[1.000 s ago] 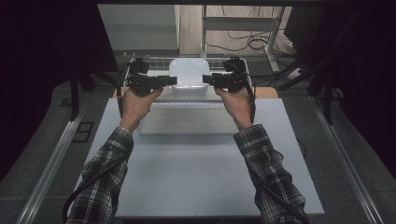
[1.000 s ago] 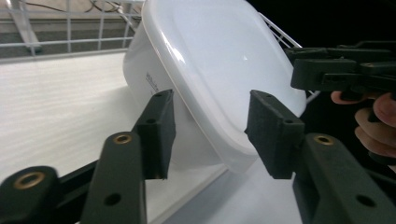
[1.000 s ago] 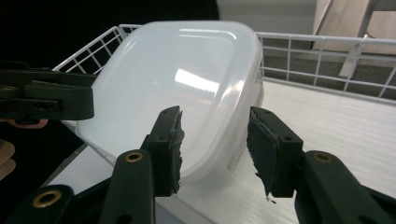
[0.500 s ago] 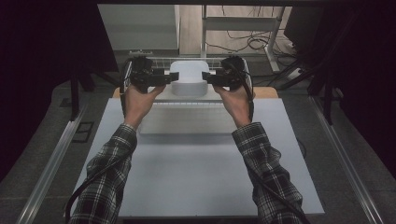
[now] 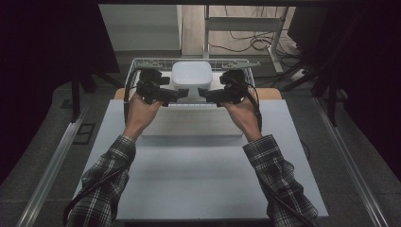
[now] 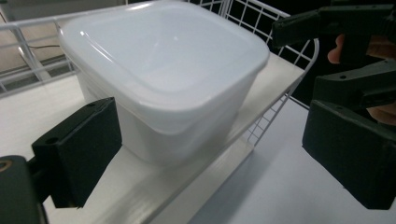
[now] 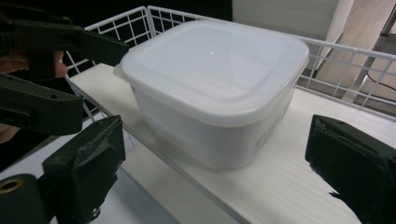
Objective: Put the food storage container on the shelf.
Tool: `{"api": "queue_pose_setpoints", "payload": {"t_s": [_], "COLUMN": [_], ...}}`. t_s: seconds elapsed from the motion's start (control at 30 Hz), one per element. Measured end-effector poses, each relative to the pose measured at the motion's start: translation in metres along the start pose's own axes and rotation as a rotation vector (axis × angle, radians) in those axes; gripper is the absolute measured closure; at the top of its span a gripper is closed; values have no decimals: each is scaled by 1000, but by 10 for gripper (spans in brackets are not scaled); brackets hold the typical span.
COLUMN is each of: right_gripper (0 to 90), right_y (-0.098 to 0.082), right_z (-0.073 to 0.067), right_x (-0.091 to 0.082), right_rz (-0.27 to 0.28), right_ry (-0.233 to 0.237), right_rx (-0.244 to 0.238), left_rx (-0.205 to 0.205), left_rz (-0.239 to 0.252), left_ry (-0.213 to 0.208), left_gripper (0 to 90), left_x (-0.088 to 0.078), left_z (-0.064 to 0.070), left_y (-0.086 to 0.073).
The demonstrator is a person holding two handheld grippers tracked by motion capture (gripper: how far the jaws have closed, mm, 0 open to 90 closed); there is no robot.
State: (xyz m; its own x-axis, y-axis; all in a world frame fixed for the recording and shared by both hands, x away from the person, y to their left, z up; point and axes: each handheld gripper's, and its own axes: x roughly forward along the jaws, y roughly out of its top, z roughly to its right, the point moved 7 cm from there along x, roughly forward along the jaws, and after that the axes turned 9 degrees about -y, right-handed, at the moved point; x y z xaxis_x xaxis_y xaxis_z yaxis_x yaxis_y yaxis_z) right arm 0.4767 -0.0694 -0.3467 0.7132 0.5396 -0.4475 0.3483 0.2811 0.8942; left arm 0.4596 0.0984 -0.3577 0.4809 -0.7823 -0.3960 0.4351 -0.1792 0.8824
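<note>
A white plastic container with its lid on (image 5: 190,78) (image 6: 163,70) (image 7: 215,79) stands on the white floor of a wire basket (image 5: 142,61) at the table's far edge. My left gripper (image 5: 176,96) (image 6: 212,154) is at the container's near left corner. My right gripper (image 5: 202,93) (image 7: 219,172) is at its near right corner. The jaws of both have just been opening and now stand wide, with the pads off the container's walls. Each gripper view shows the other gripper beside the basket: the right one (image 6: 345,56) and the left one (image 7: 46,70).
A flat white board (image 5: 189,124) lies on the pale table (image 5: 198,179) just in front of the basket. Plaid sleeves reach in from the bottom. Metal rails run along the floor on both sides, and cables and a desk frame sit behind the basket.
Both grippers have opened and let go of the container, then drawn back a little toward the person. The container stays in the basket.
</note>
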Motion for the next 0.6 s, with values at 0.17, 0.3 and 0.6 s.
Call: {"api": "queue_pose_setpoints", "payload": {"t_s": [0.17,0.3,0.6], "right_gripper": [21,17,16], "right_y": [-9,-16,-27], "right_z": [-1,-1,-6], "right_x": [-4,-6,-13], "right_rz": [0,-7,-19], "right_ry": [0,0,17], "right_rx": [-27,-37,-63], "left_rx": [22,28,79], "left_rz": [-20,-28,-53], "left_ry": [-5,-21,-14], "left_gripper": [38,38,29], "left_x": [-1,-3,-3], "left_z": [4,9,18], "left_y": [-11,-18,-36]}}
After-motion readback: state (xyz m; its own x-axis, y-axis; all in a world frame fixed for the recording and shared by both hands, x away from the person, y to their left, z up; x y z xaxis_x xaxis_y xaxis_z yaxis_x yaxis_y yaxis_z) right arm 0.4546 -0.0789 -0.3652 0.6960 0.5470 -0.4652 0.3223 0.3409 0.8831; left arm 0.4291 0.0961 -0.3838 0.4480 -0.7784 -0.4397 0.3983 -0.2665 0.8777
